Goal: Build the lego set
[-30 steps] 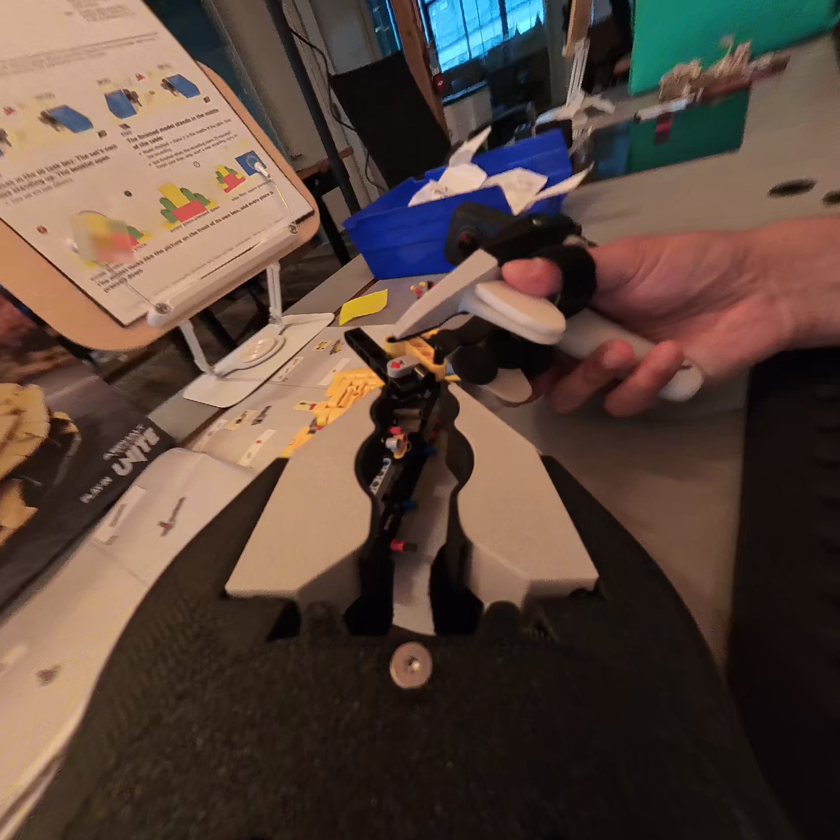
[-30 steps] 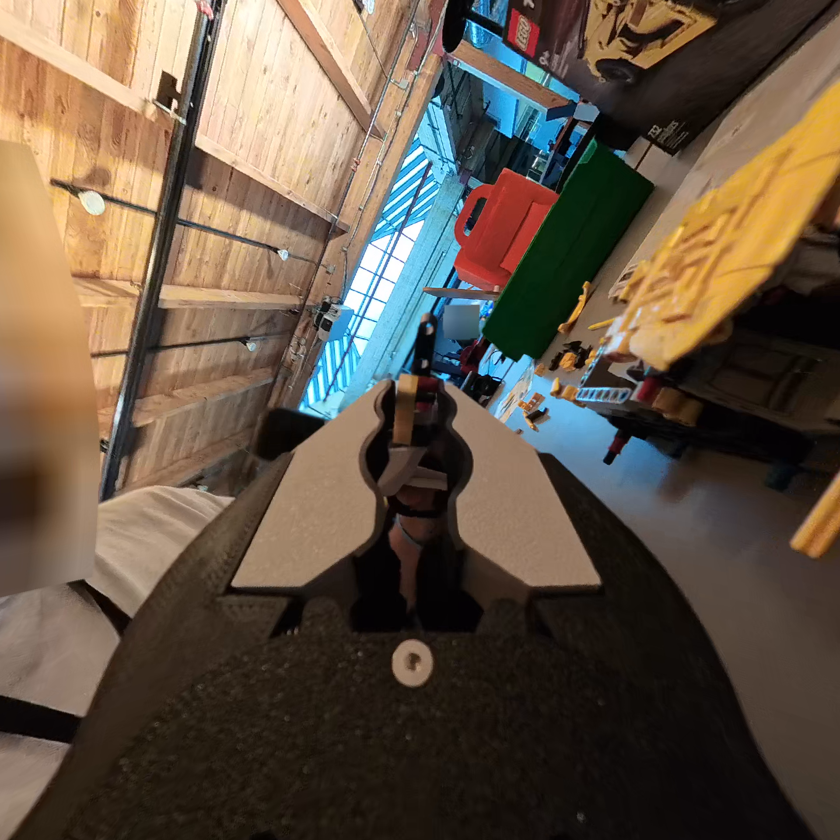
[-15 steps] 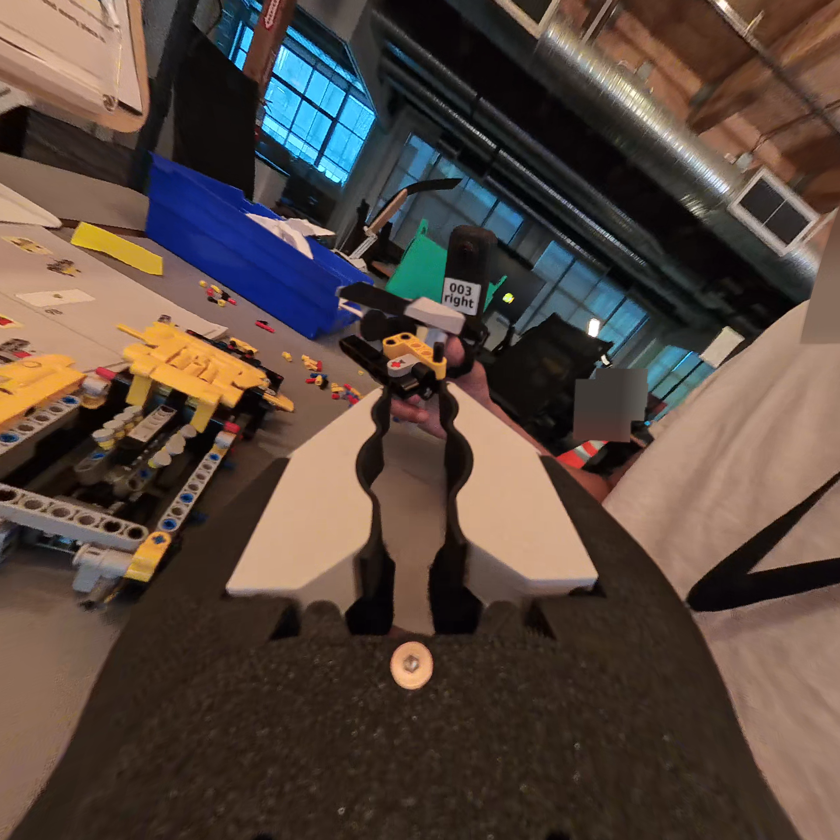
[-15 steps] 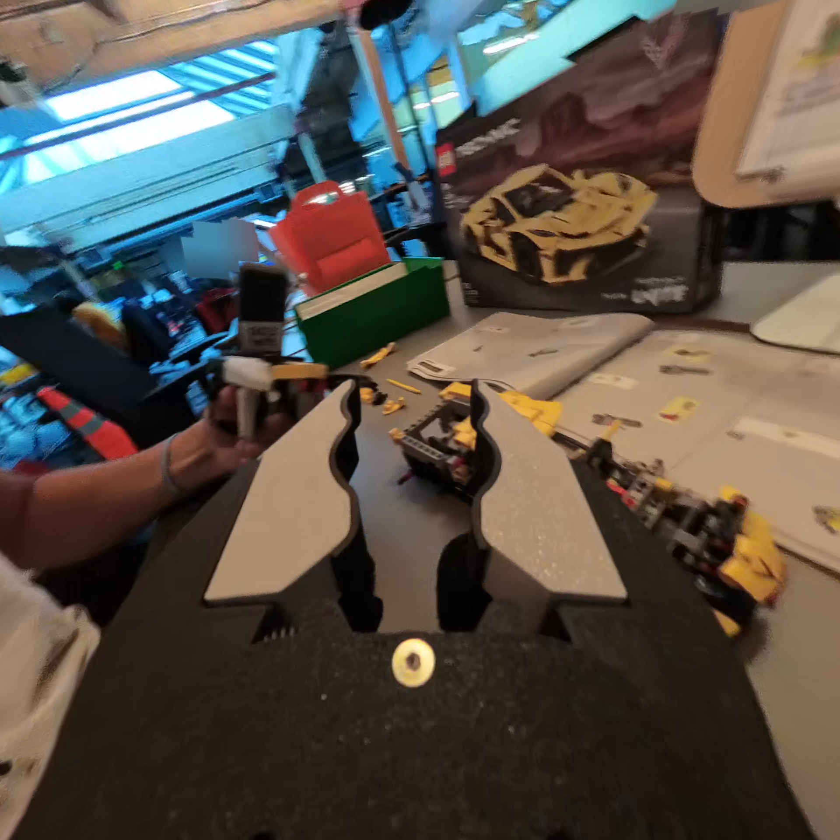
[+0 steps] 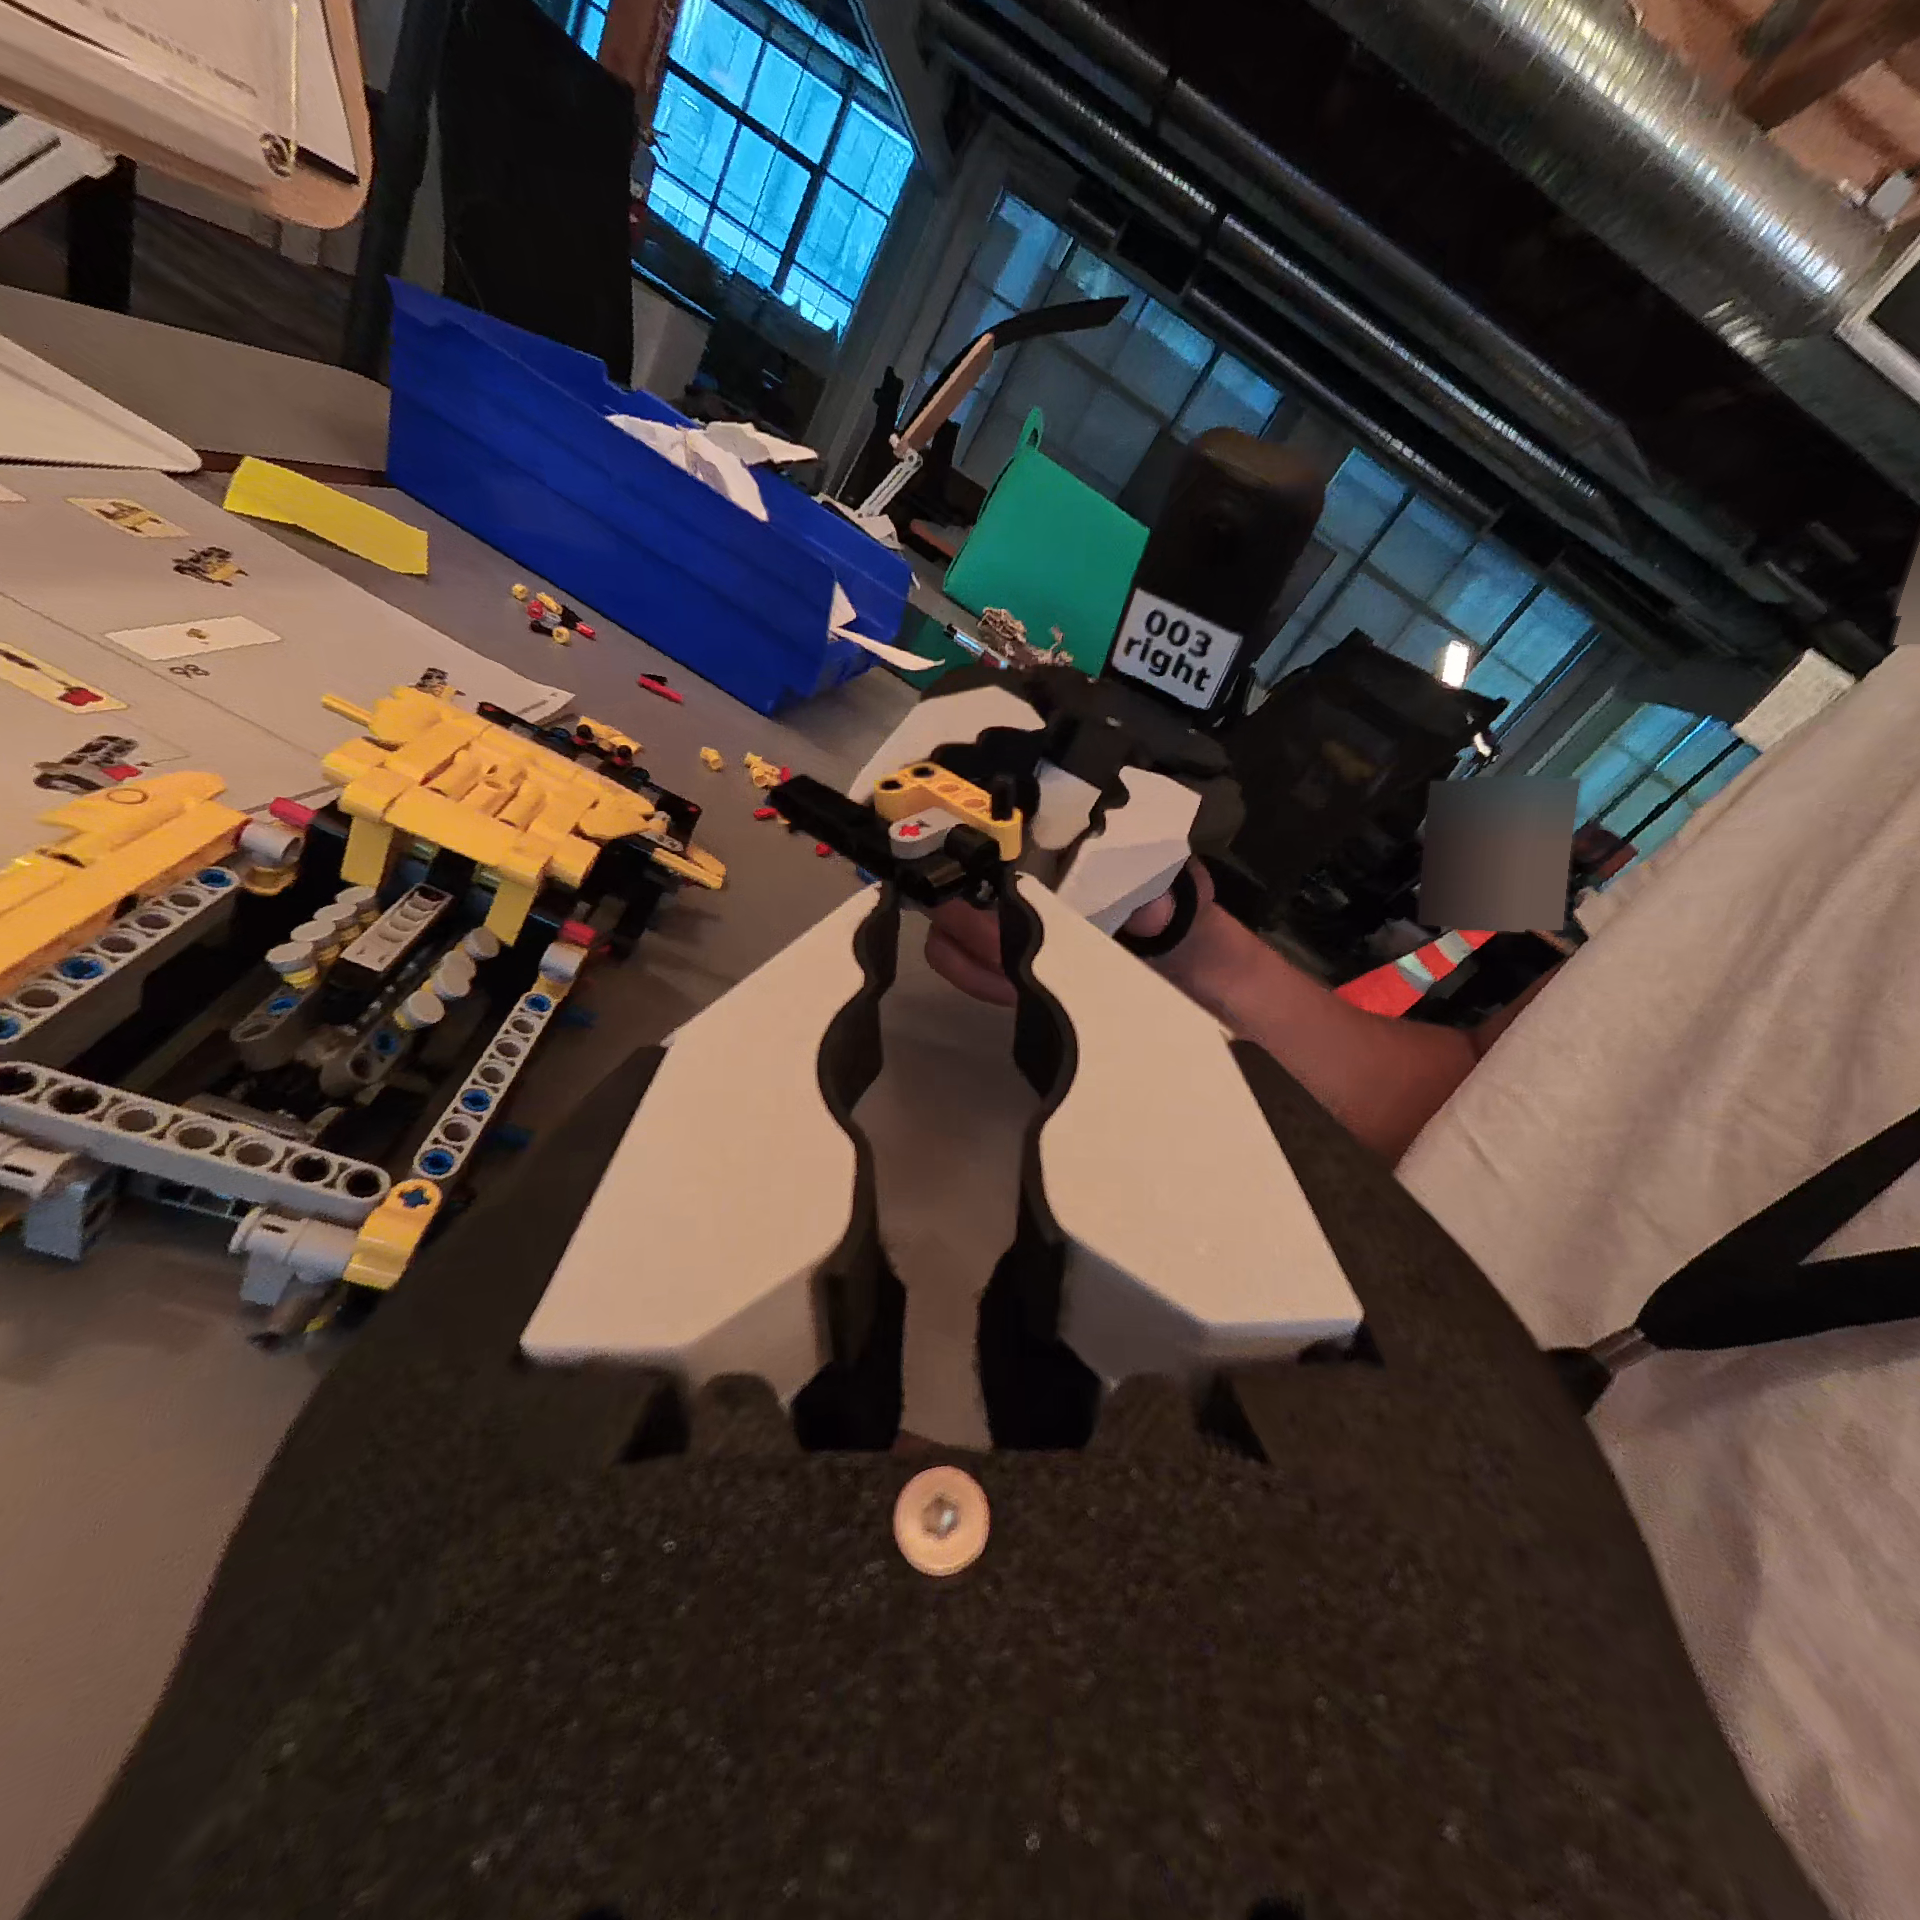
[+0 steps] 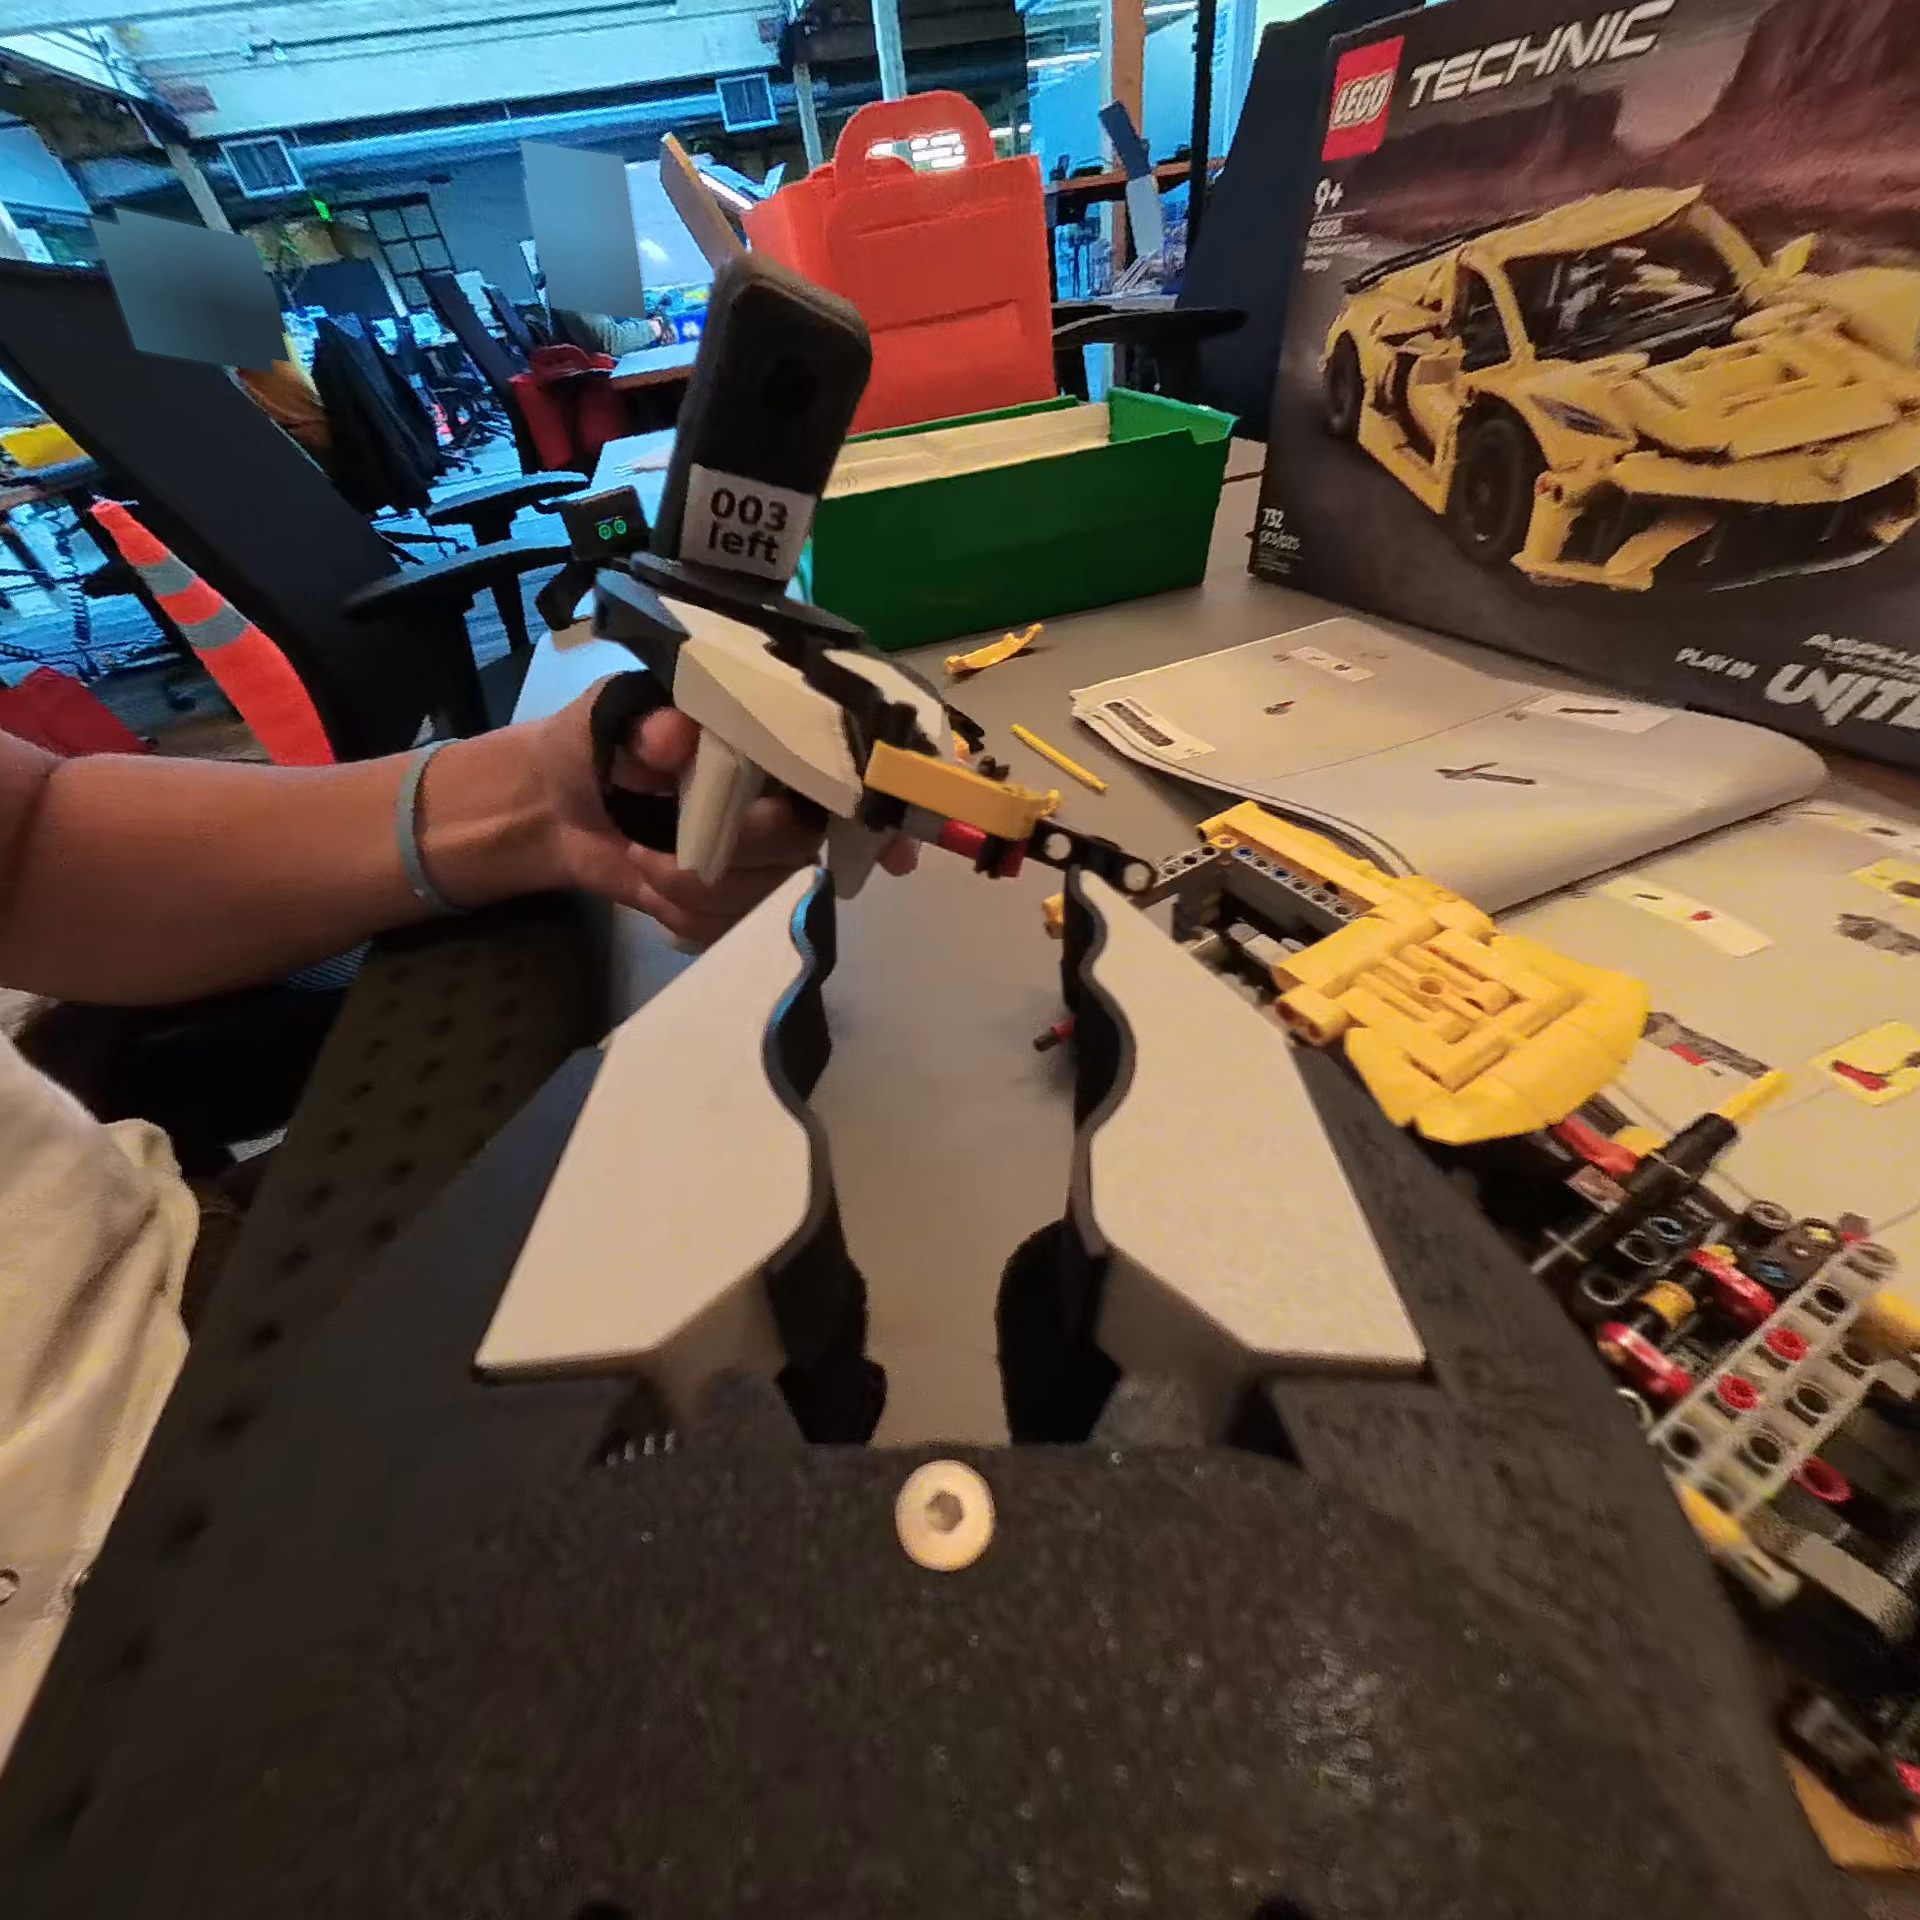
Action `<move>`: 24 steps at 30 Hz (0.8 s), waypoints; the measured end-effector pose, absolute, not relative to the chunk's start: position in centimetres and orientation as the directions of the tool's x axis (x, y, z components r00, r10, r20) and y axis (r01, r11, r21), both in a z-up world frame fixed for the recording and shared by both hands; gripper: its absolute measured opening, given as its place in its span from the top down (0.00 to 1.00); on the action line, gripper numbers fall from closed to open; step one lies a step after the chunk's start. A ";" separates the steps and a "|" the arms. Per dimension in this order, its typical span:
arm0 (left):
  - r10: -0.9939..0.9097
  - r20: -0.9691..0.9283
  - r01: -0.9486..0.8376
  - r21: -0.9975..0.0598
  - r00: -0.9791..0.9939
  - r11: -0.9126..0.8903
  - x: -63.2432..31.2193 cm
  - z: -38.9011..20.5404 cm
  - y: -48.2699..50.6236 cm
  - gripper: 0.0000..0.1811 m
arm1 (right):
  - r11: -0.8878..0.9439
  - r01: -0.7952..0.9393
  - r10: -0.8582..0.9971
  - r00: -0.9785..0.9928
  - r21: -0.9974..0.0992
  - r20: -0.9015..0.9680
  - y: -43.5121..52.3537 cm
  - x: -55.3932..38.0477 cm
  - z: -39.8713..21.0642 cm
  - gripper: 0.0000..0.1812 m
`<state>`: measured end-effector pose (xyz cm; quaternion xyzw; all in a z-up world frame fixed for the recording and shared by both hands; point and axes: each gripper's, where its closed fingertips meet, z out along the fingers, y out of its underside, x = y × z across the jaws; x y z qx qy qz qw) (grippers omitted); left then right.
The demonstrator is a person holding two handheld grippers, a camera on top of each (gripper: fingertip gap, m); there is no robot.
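- in the left wrist view, the left gripper is being kept clenched at its tips on a small sub-assembly of yellow, grey and black pieces, which is being held up in the air above the table.
- to the left of it, the partly built car chassis is being left lying on the table: yellow body panels are fitted at one end, while grey beams and open framing are being shown bare at the other.
- a few loose pieces are being left scattered just in front of the blue bin.
- in the right wrist view, the right gripper is being held released, with nothing between its spread fingers; it is being aimed at the sub-assembly, which is jutting from the left gripper just above and beyond its tips.
- the chassis is being seen to the right, beside the open instruction booklet, with the set's box standing behind.
- the build is being judged as roughly midway at most: a frame and some panels are done, but wheels, most bodywork and the held sub-assembly are not yet being shown fitted.
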<state>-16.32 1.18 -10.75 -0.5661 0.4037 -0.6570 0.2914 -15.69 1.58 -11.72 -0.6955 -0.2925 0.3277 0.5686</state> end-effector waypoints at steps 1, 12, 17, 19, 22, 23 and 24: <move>-0.852 0.493 -0.081 -0.870 -0.178 -0.486 -16.2 -10.9 1.1 0.90 | -0.188 0.034 0.784 0.607 -0.982 -0.129 1.5 -15.9 -11.8 0.77; -0.953 0.294 -0.135 -0.950 -0.070 -0.283 -15.5 -12.4 1.0 0.90 | -0.292 -0.053 0.747 0.611 -0.955 -0.263 2.1 -15.5 -12.0 0.82; -0.963 0.266 -0.145 -0.956 -0.050 -0.257 -15.4 -12.6 1.1 0.90 | -0.307 -0.043 0.739 0.619 -0.951 -0.266 2.1 -15.4 -12.2 0.82; -0.962 0.270 -0.149 -0.954 -0.040 -0.262 -15.4 -12.7 1.2 0.90 | -0.312 -0.030 0.727 0.636 -0.950 -0.259 2.3 -15.2 -12.3 0.82; -0.965 0.262 -0.155 -0.954 -0.005 -0.258 -15.5 -13.0 1.9 0.89 | -0.308 -0.022 0.640 0.735 -0.951 -0.225 2.7 -13.4 -12.6 0.83; -0.966 0.256 -0.152 -0.955 0.014 -0.256 -15.6 -13.0 2.3 0.89 | -0.365 -0.006 0.601 0.762 -0.931 -0.240 2.5 -12.7 -13.6 0.82; -0.967 0.253 -0.144 -0.956 0.033 -0.255 -15.8 -12.9 2.6 0.88 | -0.429 0.037 0.573 0.784 -0.902 -0.240 1.9 -12.2 -15.0 0.82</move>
